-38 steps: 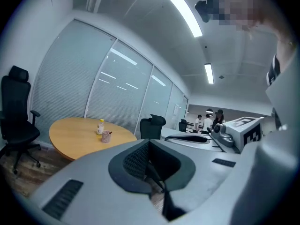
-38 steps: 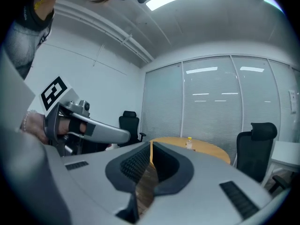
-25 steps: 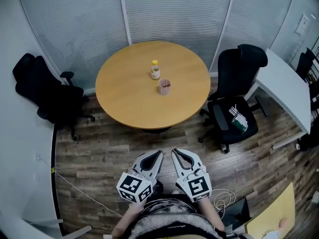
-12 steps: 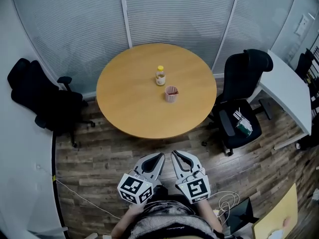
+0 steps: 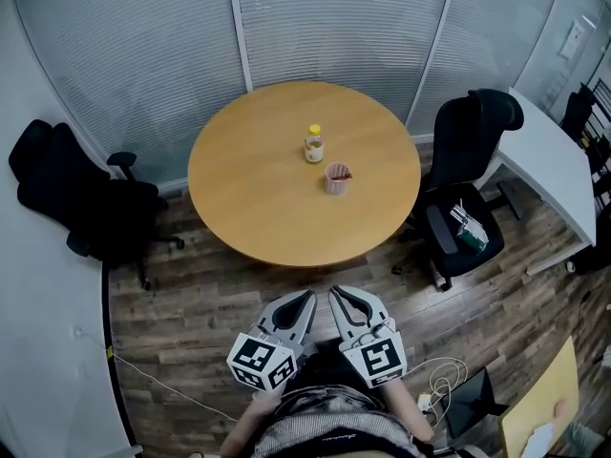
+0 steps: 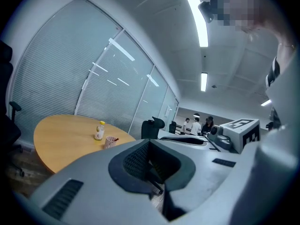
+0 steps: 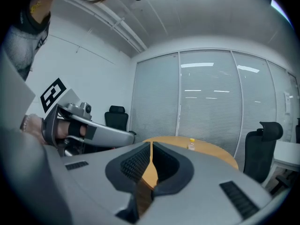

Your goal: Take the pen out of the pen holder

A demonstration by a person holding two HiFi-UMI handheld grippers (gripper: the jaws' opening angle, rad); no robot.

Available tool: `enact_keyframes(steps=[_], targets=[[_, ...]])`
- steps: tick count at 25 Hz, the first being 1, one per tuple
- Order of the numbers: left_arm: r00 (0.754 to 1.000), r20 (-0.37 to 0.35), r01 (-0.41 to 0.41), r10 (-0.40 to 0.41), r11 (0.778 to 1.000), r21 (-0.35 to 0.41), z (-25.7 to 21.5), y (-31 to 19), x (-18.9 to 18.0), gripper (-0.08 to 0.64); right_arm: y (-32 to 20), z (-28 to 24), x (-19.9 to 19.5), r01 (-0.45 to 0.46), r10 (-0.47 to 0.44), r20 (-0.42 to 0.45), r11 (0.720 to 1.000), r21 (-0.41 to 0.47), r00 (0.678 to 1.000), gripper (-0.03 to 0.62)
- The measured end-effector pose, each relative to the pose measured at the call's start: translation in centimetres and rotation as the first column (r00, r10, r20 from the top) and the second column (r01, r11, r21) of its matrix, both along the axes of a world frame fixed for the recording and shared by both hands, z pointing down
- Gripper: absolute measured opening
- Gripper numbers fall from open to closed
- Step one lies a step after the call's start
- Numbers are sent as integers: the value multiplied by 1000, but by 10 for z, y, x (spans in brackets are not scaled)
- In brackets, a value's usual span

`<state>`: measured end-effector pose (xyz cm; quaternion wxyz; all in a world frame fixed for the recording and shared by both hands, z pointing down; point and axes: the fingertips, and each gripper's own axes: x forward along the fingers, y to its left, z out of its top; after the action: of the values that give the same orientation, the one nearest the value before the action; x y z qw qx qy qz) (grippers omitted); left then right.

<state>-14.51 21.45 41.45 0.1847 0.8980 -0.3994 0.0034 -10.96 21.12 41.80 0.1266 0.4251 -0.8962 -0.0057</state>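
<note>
— Progress?
— Not begun. Pen [image 5: 345, 173] standing in pink pen holder [image 5: 336, 179], mid round table [image 5: 258, 198], just near-right of bottle [image 5: 313, 145]. Left gripper [image 5: 304, 299] and right gripper [image 5: 336, 296] both closed, empty, near the body, well apart from table. Reach, grasp, lift all left.
— Writing?
— None readable; bottle label too small.

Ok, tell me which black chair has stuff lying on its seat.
The chair right of the round table: a small green and white bundle lies on its seat. The chair left of the table shows none.
</note>
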Motion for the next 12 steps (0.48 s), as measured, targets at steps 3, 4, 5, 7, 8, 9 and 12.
enact_keyframes(steps=[3, 4, 5, 7, 8, 9, 12], targets=[[1000, -12, 8, -8, 1000, -4, 3, 0, -5, 5, 1, 2, -6, 2, -2, -10, 1000, -13, 1000, 29], [1000, -12, 11, -11, 1000, -6, 5, -1, -6, 5, 0, 3, -8, 2, -2, -11, 1000, -18, 1000, 29], [1000, -12, 15, -16, 1000, -8, 6, -2, -8, 5, -1, 4, -10, 2, -2, -9, 1000, -24, 1000, 29], [999, -15, 29, -30, 1000, -11, 8, -5, -12, 5, -5, 6, -12, 11, -12, -16, 1000, -24, 1000, 29], [999, -16, 36, -37, 999, -15, 9, -7, -14, 5, -7, 7, -13, 22, -22, -28, 1000, -18, 999, 29], [999, -16, 41, -41, 999, -20, 11, -9, -15, 5, -10, 8, -13, 28, -29, -35, 999, -16, 999, 29], [999, -13, 48, -48, 998, -34, 15, -21, -17, 5, -23, 6, -14, 25, -26, -14, 999, -40, 1000, 29]])
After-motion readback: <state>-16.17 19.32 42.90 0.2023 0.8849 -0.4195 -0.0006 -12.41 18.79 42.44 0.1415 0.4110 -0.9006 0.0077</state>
